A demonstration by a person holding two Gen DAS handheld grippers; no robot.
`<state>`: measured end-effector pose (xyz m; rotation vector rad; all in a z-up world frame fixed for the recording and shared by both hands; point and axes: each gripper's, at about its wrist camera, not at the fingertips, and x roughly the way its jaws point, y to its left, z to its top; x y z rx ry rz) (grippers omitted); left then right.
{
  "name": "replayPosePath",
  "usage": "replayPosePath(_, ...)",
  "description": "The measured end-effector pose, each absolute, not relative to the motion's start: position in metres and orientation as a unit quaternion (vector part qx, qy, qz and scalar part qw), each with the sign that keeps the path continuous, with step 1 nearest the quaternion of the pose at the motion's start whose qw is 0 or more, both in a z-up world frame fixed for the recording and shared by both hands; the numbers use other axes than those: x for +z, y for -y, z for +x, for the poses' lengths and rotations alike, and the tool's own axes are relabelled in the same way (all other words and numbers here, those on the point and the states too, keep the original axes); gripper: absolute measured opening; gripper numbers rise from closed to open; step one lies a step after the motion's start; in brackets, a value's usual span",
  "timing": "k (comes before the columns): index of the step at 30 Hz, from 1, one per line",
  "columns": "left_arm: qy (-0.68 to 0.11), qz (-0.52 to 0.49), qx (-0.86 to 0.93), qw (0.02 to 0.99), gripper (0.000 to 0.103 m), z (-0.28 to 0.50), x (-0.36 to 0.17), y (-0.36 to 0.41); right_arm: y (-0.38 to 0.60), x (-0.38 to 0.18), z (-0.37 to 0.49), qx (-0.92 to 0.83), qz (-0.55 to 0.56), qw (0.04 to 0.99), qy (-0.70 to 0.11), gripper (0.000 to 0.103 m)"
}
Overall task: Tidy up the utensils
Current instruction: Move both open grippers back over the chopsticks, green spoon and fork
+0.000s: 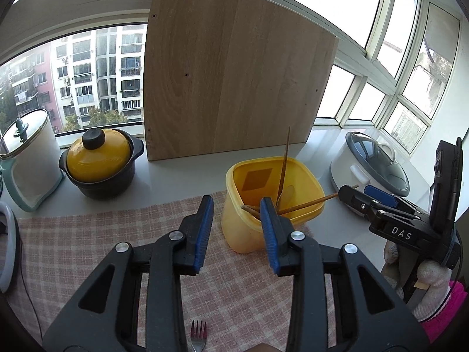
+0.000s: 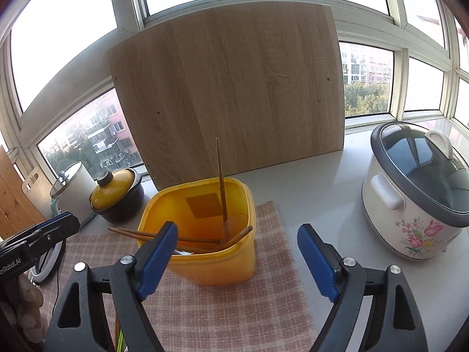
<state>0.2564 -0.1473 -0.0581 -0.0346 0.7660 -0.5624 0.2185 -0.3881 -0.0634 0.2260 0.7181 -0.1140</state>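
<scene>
I hold both claws, left (image 1: 237,223) and right (image 2: 237,261), parted and empty before the yellow plastic tub (image 2: 202,234) of wooden chopsticks (image 2: 176,239); next, the steel fork (image 1: 198,336) needs fetching.

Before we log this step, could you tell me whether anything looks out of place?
A fork lies alone on the checked cloth, outside the yellow container holding the wooden utensils.

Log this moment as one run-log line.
left gripper: open, empty | right gripper: open, empty | yellow tub: on checked cloth, holds chopsticks | fork: on cloth, outside tub
</scene>
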Motion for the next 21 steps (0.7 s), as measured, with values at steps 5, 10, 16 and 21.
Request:
replayPosePath(5, -0.375, 0.003, -0.281, 0.884, 0.032, 0.248, -0.064, 0.116, 0.37, -0.057, 0.192, -0.072, 0.107, 0.934, -0.333, 0.103)
replayPosePath(10, -0.389, 0.016, -0.275, 0.879, 0.032, 0.244, -0.083, 0.077, 0.346, -0.055, 0.162, -0.103, 0.094, 0.941, -0.308, 0.103)
replayPosePath(16, -0.439, 0.015, -0.27, 0.857, 0.032, 0.244, -0.119, 0.041, 0.326, -0.073, 0.145, -0.099, 0.121, 0.927, -0.34, 0.103)
replayPosePath(21, -0.479, 0.002, -0.268, 0.836, 0.032, 0.238, -0.147, 0.026, 0.309, -0.097, 0.142, -0.062, 0.125, 0.912, -0.387, 0.103)
